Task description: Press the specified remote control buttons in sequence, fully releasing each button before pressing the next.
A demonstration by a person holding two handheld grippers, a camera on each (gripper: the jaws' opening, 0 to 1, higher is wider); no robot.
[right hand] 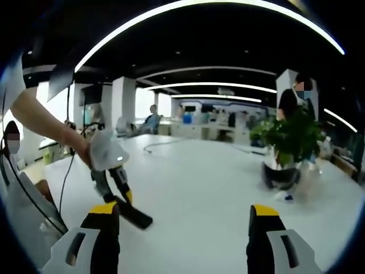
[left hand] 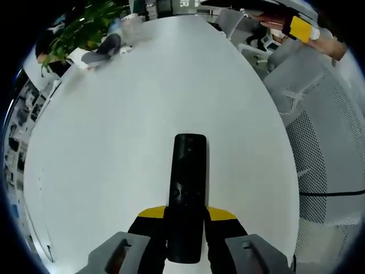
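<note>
- Left gripper view: the remote control [left hand: 187, 194], a slim black bar, sits between my left gripper's [left hand: 186, 237] fingers, which pinch its near end from both sides. Its long axis runs straight ahead along the fingers, far end pointing out over the white surface [left hand: 114, 148].
- Button face is turned toward the camera here; I make out a round control about midway along the remote control, but individual buttons are too small to tell apart.
- Right gripper view: my right gripper [right hand: 185, 228] has its fingers spread wide, nothing between them, yellow tips up at the bottom of the frame.
- From the right gripper, the remote control [right hand: 132, 215] lies to the left and slightly ahead, low near the surface [right hand: 217, 188], slanting down toward the right gripper. The left gripper [right hand: 117, 188] shows above it, held by a person's hand [right hand: 80, 149].
- Judgement: the left holds and presents, so the pressing falls to the right gripper. It is near but off to one side; I would need to swing it left and come down on the button face with one fingertip.
- Judgement: no press is in progress now; right fingers are apart from the remote control.
- Risk, as I read it: pushing on the free far end could lever the remote control in the pinch.
- A potted plant [right hand: 288, 142] stands well apart at the far right.
</note>
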